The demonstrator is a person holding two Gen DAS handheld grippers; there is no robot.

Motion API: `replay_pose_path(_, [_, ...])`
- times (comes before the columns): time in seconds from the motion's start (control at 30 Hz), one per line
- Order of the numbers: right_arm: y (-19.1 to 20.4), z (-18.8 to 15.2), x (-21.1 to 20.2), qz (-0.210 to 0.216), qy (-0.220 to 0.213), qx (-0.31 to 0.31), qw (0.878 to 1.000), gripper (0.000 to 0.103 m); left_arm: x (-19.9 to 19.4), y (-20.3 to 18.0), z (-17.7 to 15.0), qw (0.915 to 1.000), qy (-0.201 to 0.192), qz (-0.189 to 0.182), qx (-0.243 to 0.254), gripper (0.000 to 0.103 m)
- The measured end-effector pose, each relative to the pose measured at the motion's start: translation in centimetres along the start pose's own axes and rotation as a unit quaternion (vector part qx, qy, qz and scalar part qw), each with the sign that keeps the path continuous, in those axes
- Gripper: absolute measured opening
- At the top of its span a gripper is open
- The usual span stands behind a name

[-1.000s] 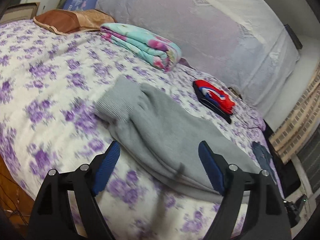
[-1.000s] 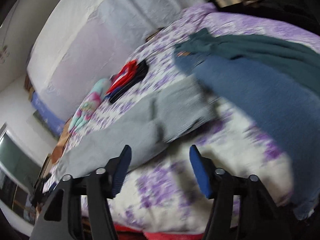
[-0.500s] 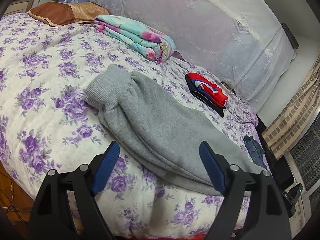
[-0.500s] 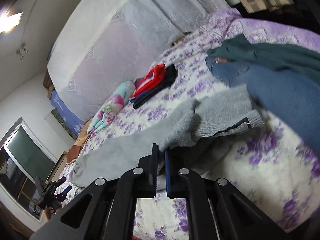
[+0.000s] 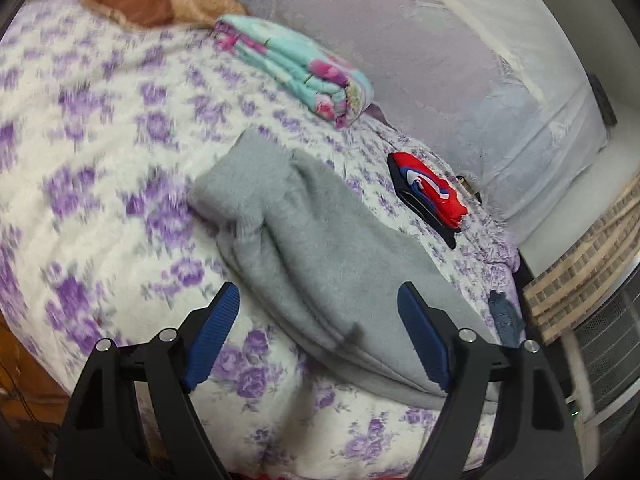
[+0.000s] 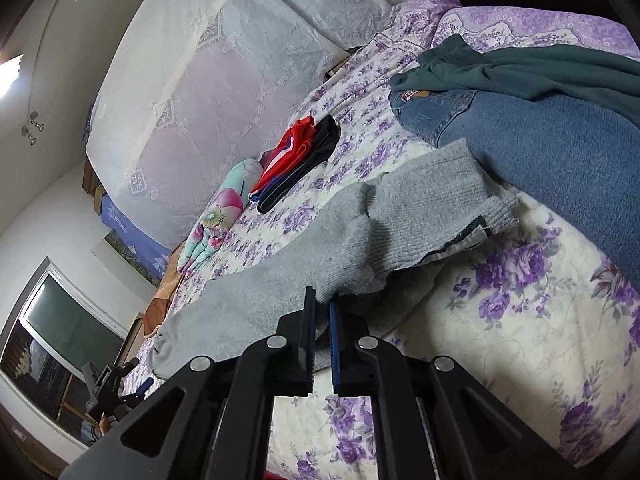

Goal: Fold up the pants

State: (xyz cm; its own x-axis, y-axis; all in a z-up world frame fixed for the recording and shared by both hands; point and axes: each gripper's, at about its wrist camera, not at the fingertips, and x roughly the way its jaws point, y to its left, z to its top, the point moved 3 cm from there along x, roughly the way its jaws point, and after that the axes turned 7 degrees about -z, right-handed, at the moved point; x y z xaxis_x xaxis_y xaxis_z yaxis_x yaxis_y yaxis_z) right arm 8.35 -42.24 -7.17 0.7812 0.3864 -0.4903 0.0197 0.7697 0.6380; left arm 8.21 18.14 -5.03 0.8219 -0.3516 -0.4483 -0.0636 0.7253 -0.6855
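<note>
Pillow (image 5: pixel 160 6): far left at the head of the bed (image 5: pixel 80 152), brown, untouched.
Blanket (image 5: pixel 296 68): folded, just right of the pillow, well clear of the work.
Pants (image 5: pixel 328 264): grey, lying lengthwise across the bed, cuffs toward the pillow end, waistband (image 6: pixel 436 204) toward the jeans, one leg stacked on the other.
Left gripper (image 5: pixel 320 336): hovering over the near edge of the pants, jaws wide with cloth showing between them but the pads not pressing; they have just been closing a little. The view has tipped and blurred since half a second back, so this hand looks to be lining up.
Red garment (image 5: pixel 428 196): folded pile beyond the pants, apart from them.
Right gripper (image 6: pixel 322 320): here is the change. A second ago its jaws stood apart over the waist end; now they are clamped narrow, and a fold of grey cloth by the waist runs down between the tips.
Jeans (image 6: pixel 540 152): right of the waistband, its edge just beside it, a dark green garment (image 6: pixel 540 68) lying over them.
Meaning: one end is secured. The fold likely waits on the left jaws closing on their own edge.
Watch: the right hold looks thin and could slip.
</note>
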Motion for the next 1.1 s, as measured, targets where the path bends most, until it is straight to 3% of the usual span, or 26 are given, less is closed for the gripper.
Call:
replay_pose_path(0.07, [-0.1, -0.1, 0.2, -0.002, 0.004, 0.001, 1.000, 0.006, 0.4, -0.1, -0.1, 0.9998, 0.011, -0.015, -0.002, 0.065])
replay_pose_path(0.2, [-0.1, -0.1, 0.1, -0.001, 0.006, 0.003, 1.000, 0.006, 2.2, -1.2, -0.4, 0.9978, 0.033, 0.038, 0.043, 0.065])
replay_pose_path(0.3, [-0.1, -0.2, 0.0, 0.000, 0.005, 0.002, 1.000, 0.006, 1.9, -1.3, -0.5, 0.9983, 0.019, 0.035, 0.043, 0.061])
replay_pose_path(0.33, [0.0, -0.2, -0.1, -0.001, 0.004, 0.001, 1.000, 0.006, 1.7, -1.4, -0.3, 0.9983, 0.012, 0.034, 0.046, 0.050])
replay_pose_path(0.4, [0.0, -0.1, -0.2, 0.000, -0.001, 0.000, 1.000, 0.006, 1.6, -1.6, 0.0, 0.9980, 0.010, 0.026, 0.057, 0.014])
replay_pose_path(0.57, [0.3, 0.8, -0.9, 0.006, -0.014, 0.000, 1.000, 0.006, 1.9, -2.2, 1.5, 0.9980, -0.003, -0.006, 0.064, 0.006])
replay_pose_path(0.8, [0.3, 2.5, -1.3, 0.013, -0.026, 0.005, 1.000, 0.006, 2.7, -3.6, 3.1, 0.9969, -0.017, -0.028, 0.072, 0.006])
replay_pose_path(1.1, [1.9, 11.2, 2.5, 0.033, -0.038, 0.007, 0.999, 0.006, 7.3, -9.0, 11.3, 0.9909, -0.061, -0.035, 0.115, 0.006])
